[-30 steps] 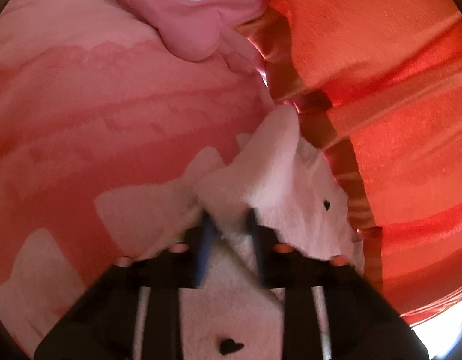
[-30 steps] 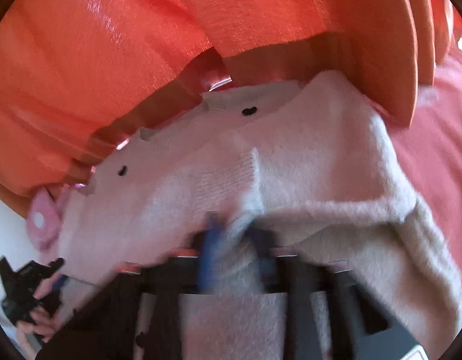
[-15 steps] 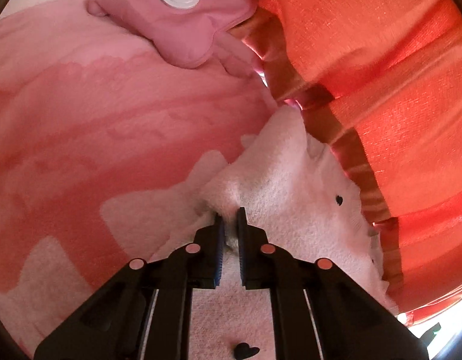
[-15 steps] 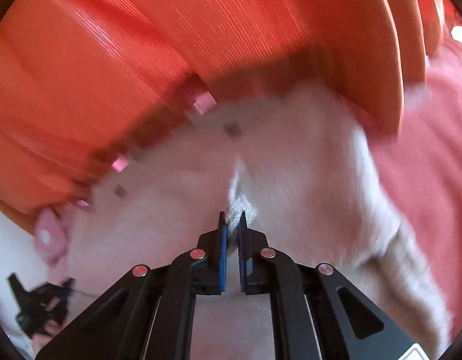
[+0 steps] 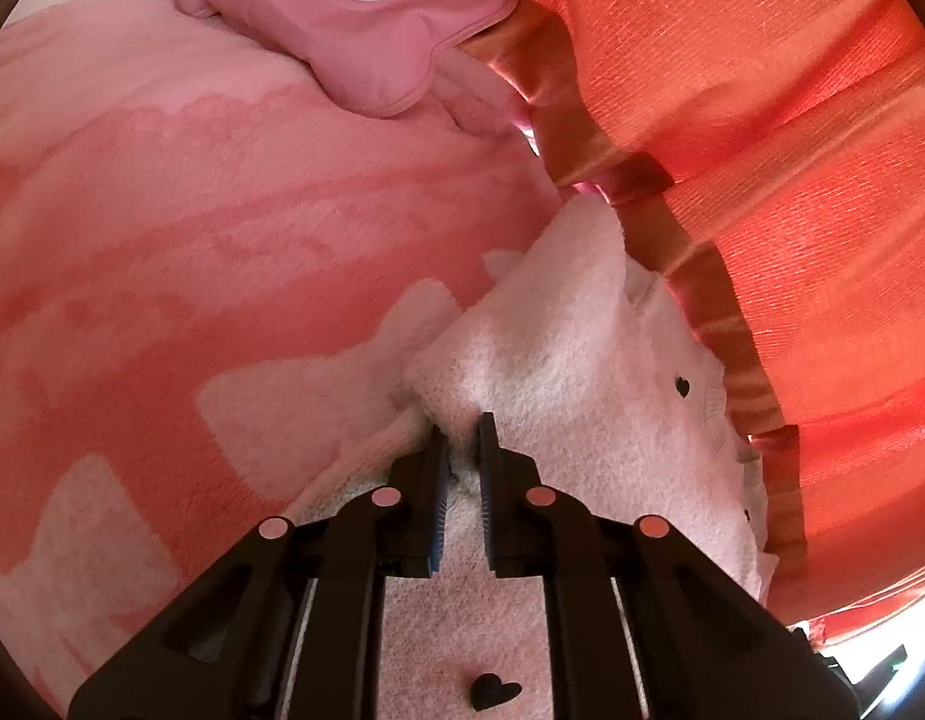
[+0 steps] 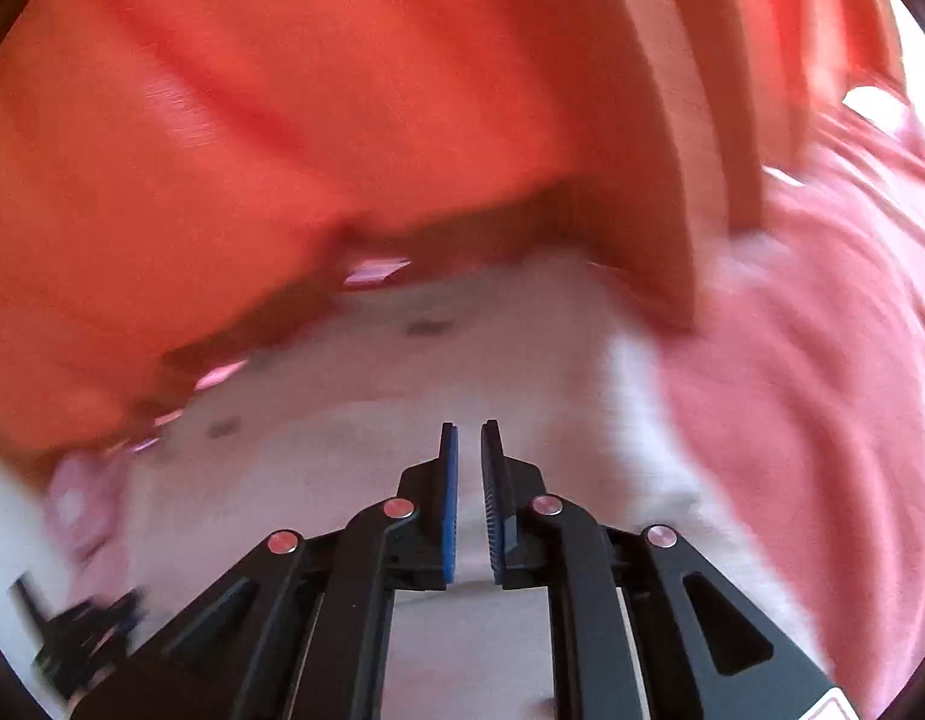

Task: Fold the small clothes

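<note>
A small fluffy pale-pink garment with black heart marks [image 5: 582, 354] lies on a pink patterned blanket [image 5: 222, 228] beside an orange curtain. My left gripper [image 5: 461, 441] is shut on a pinched fold of the garment. In the right wrist view the picture is blurred by motion; the garment [image 6: 354, 420] lies flat below my right gripper [image 6: 469, 441], whose jaws stand nearly together with a narrow gap and nothing between them.
An orange curtain [image 5: 762, 150] hangs along the far edge of the garment, also in the right wrist view [image 6: 342, 120]. A pink cushion with a white round cap [image 5: 366, 18] lies at the back. The left gripper shows blurred at the lower left [image 6: 78, 636].
My right gripper held a fold of the garment half a second ago; now it has let go and moves fast, with the cloth lying flat. My left gripper closed on the fold and keeps hold.
</note>
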A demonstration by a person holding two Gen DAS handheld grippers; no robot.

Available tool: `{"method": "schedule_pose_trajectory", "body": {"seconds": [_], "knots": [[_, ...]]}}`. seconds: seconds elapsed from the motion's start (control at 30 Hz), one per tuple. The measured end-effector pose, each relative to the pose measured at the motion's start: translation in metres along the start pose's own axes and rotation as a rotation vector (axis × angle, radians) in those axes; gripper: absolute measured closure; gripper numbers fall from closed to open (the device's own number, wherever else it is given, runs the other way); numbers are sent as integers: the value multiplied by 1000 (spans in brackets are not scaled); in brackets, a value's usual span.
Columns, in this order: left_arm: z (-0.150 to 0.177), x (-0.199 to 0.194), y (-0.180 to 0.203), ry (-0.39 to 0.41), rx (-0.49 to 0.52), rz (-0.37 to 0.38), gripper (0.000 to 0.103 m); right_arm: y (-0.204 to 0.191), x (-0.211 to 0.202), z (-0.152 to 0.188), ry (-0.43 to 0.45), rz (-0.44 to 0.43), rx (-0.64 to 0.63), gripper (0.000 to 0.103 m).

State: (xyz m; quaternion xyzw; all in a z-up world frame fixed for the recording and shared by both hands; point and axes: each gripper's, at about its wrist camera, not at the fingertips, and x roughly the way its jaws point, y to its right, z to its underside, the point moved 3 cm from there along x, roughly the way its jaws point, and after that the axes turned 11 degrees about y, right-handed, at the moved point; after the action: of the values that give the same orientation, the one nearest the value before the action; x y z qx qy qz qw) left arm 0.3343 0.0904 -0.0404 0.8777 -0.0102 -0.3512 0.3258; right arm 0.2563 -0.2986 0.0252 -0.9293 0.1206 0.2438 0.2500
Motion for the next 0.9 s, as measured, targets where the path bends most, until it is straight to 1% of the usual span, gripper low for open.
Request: {"method": "schedule_pose_trajectory", "body": {"seconds": [0.07,0.13,0.2,0.23,0.3,0.33,0.37,0.4,0.43,0.47,0.5,0.57,0.6,0.67,0.7,0.73,0.8,0.87,0.9], "knots": [[0,0,-1,-3,-6,5,93,-50,15,12,-58,-133,-86,93],[0,0,-3,-6,-8,11,93,-110,48,34,-159,-257,-150,94],[0,1,-4,-11,-11,17,93,-153,81,54,-239,-305,-220,94],[-1,1,-5,-14,-13,19,93,-178,103,64,-267,-322,-276,95],[-1,1,-6,-17,-19,21,93,-206,133,79,-318,-331,-335,95],[0,1,-5,-16,-18,20,93,-220,154,93,-377,-327,-356,95],[0,1,-5,-16,-14,18,93,-228,174,98,-407,-301,-379,95],[1,1,-4,-17,-6,14,93,-233,195,107,-421,-261,-418,100],[0,1,-4,-17,-1,12,93,-235,192,110,-392,-264,-431,103],[0,1,-4,-19,-4,14,93,-237,199,109,-381,-252,-436,103],[0,2,-5,-23,-8,16,93,-239,206,104,-387,-236,-413,103],[-1,3,-6,-28,-14,21,93,-238,205,92,-361,-194,-356,103],[-1,3,-6,-31,-16,24,93,-237,190,84,-318,-214,-337,98],[-2,2,-8,-37,-30,31,93,-231,165,78,-271,-280,-312,99],[-2,2,-9,-41,-40,34,93,-218,150,77,-250,-284,-308,99],[-2,2,-10,-45,-52,39,93,-194,133,77,-234,-262,-301,99],[-2,2,-11,-48,-58,42,93,-144,115,75,-226,-202,-264,99],[-2,2,-12,-51,-70,44,93,-77,92,67,-213,-86,-231,99],[-2,2,-12,-52,-77,44,93,-36,78,63,-203,5,-220,99]]}}
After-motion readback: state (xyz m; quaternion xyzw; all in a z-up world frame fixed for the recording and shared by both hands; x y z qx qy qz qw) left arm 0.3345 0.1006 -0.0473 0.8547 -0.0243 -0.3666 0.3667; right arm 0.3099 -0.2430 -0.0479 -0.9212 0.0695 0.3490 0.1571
